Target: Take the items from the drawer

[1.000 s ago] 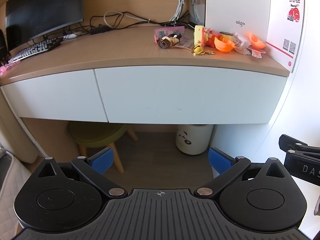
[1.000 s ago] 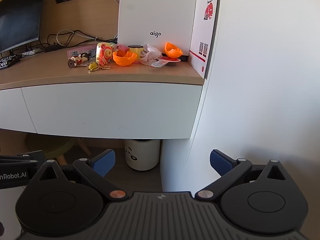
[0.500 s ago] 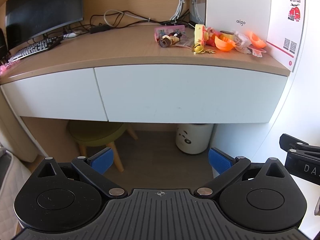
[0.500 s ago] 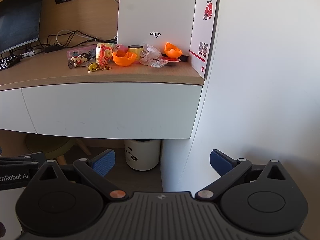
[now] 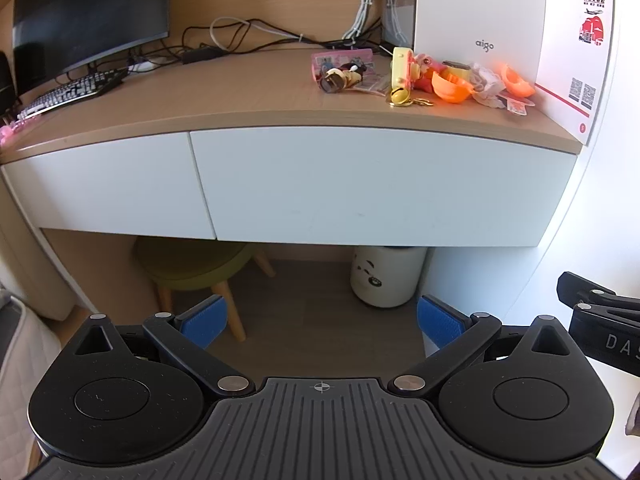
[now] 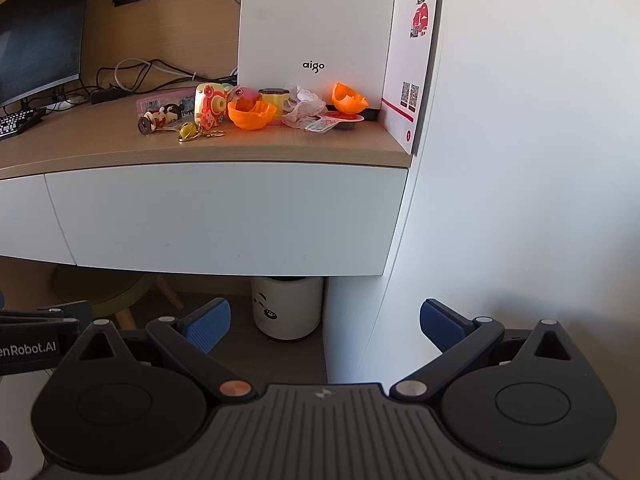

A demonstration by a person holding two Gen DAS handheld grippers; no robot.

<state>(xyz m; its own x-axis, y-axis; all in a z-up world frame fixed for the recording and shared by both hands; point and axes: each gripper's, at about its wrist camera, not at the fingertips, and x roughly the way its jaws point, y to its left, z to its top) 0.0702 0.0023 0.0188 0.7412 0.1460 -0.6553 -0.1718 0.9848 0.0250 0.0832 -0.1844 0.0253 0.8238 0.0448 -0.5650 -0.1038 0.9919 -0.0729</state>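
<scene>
At the far left a monitor (image 5: 90, 12) and keyboard (image 5: 68, 92) sat on the wooden desk (image 5: 240, 96). Under the desktop ran 2 white drawer fronts: a narrower left drawer (image 5: 108, 188) and a wider right drawer (image 5: 380, 188), both shut and flush, with no handle showing on either. Whatever they held was hidden.

Right of centre on the desktop, small things were heaped near a white box (image 6: 316, 24): a pink packet (image 5: 344, 60), a yellow toy camera (image 6: 210, 106), an orange bowl (image 6: 252, 114) and a second orange shell (image 6: 348, 98) at the far right. Below the desk stood a green stool (image 5: 196, 264) and a white panda bin (image 5: 386, 276).

The left gripper (image 5: 320, 320) and the right gripper (image 6: 324, 320) both hung in the near space, well apart from the drawers, their blue-padded fingers spread wide with nothing between them.

The right drawer front looked stiff, smooth and likely slippery to pinch on its face. With no knob to take, the lower edge, where a dark gap opened beneath the panel, seemed the best hold: hook a finger under it near the middle and pull straight, so the drawer would slide without skewing. It would probably run lightly unless heavily loaded.
</scene>
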